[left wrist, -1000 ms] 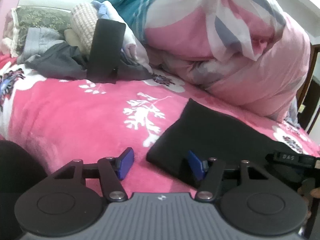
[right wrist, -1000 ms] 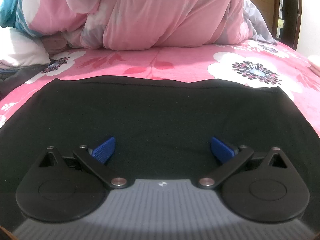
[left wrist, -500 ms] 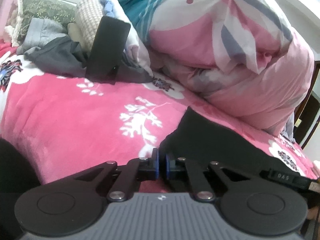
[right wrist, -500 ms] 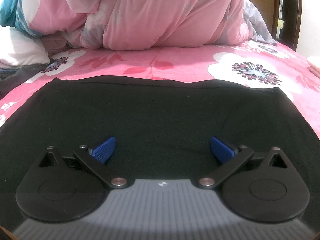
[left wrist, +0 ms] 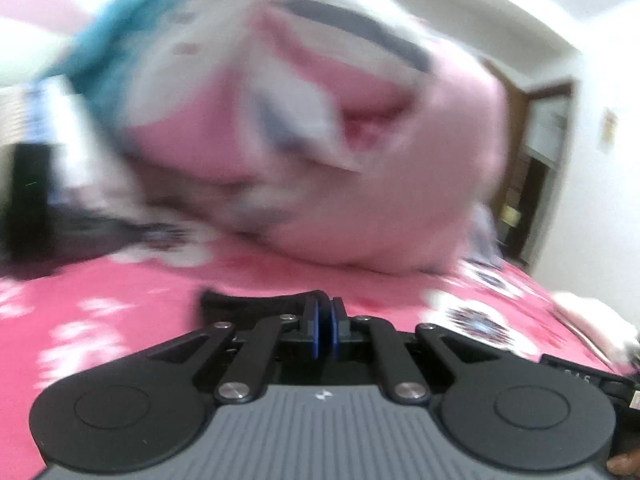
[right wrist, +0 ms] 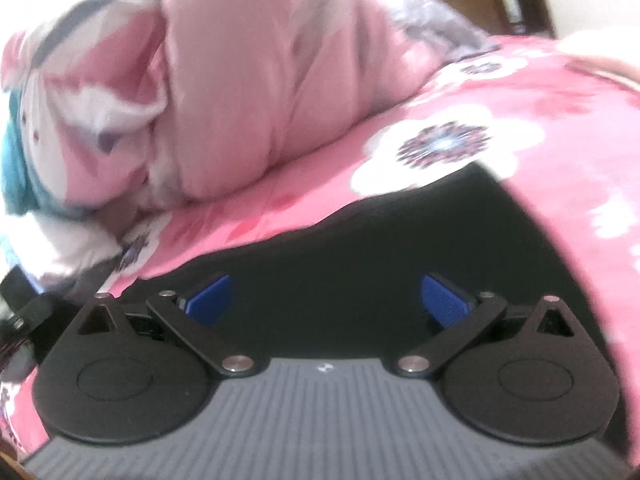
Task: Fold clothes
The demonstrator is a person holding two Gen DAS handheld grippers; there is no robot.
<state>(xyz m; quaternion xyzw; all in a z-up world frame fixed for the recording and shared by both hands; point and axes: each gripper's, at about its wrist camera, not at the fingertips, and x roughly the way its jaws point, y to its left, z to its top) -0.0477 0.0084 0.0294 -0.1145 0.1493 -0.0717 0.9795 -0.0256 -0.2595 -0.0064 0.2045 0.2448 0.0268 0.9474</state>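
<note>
The left gripper (left wrist: 324,320) is pinched tight on a corner of the black garment (right wrist: 360,248), which lies spread on the pink bedspread (left wrist: 120,320). The right gripper (right wrist: 326,300) hangs wide open over the cloth, gripping nothing. My worry: with only one corner held, the fabric could drag, bunch up or slip free, and the fold would probably come out crooked.
</note>
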